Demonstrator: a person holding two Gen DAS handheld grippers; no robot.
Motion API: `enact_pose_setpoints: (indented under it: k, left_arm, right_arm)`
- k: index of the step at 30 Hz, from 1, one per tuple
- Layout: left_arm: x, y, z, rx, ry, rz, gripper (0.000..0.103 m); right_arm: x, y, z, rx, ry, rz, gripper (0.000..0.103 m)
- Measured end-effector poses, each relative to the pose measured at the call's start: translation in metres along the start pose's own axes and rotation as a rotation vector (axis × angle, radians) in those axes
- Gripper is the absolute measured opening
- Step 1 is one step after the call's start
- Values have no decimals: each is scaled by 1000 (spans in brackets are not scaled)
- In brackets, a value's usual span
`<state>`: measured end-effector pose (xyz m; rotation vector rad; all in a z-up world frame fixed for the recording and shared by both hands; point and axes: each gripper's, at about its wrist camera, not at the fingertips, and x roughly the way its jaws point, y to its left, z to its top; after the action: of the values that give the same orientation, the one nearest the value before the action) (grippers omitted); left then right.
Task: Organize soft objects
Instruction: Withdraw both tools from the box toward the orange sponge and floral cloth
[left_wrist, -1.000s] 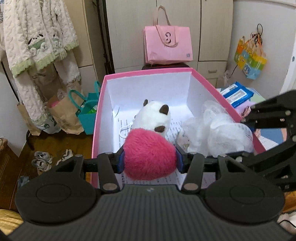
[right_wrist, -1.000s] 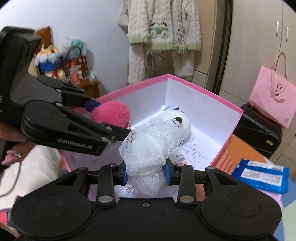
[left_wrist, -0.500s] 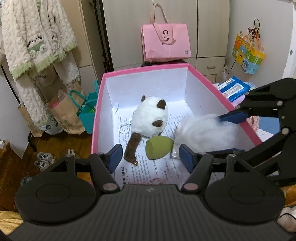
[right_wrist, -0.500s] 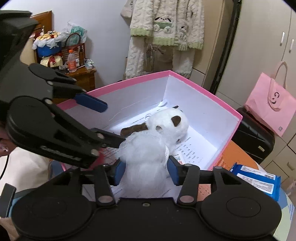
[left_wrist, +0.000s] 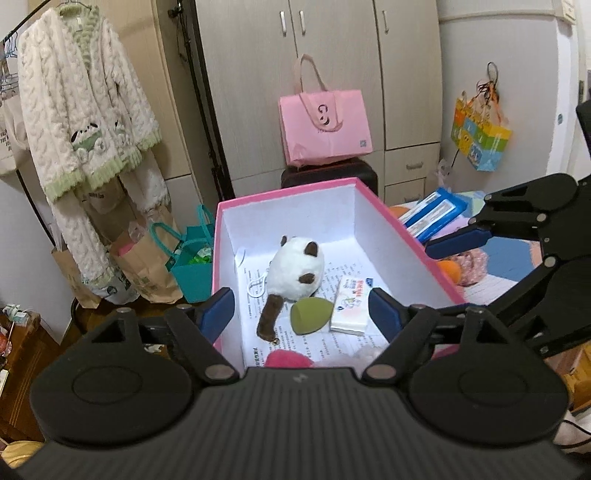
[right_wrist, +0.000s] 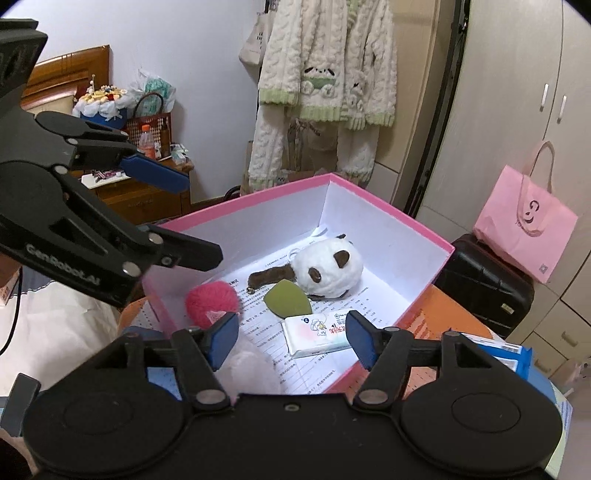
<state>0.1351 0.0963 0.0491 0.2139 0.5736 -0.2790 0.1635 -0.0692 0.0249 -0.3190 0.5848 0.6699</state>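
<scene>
Both tools stand over the near end of the pink box (left_wrist: 410, 240), each pointing down into it. The left tool (left_wrist: 301, 308) is spread, with nothing between its blue pads; its jaws have just been opening. The right tool (right_wrist: 291, 338) is likewise spread and empty, its jaws also just opened.

The soft objects lie inside the box. The pink fluffy ball (right_wrist: 211, 301) rests on the printed paper lining at the near left corner, below and just ahead of the left tool; in the left wrist view only its top edge shows above the tool body. The white mesh puff (right_wrist: 249, 371) lies at the near edge of the box, directly beneath the right tool's left finger, partly hidden by the tool body. Further in sit the olive sponge (left_wrist: 310, 315), the tissue packet (left_wrist: 352, 306) and the white plush with brown ears (left_wrist: 295, 271), its brown tail reaching toward the near edge. The sponge lies just beside the packet; whether they touch cannot be told.

Judgement: both deposits look complete, and the next move is to fetch further soft items from outside the box. An orange object and a pinkish bundle (left_wrist: 471, 262) lie on the bench beyond the box's right wall, beneath the right tool as seen from the left wrist; the right hand is the nearer to them. The box wall stands between, so a lift clear of the rim would be called for.
</scene>
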Motion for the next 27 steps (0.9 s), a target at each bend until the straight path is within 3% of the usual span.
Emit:
enact_pose_setpoints:
  k: [18, 27]
  left_arm:
    - [-54, -46, -6, 63, -32, -79, 83]
    - [-64, -86, -5, 91, -93, -100, 84]
  right_arm:
    - [-79, -2, -30, 14, -110, -84, 73]
    - [-126, -53, -82, 196, -178, -125, 76]
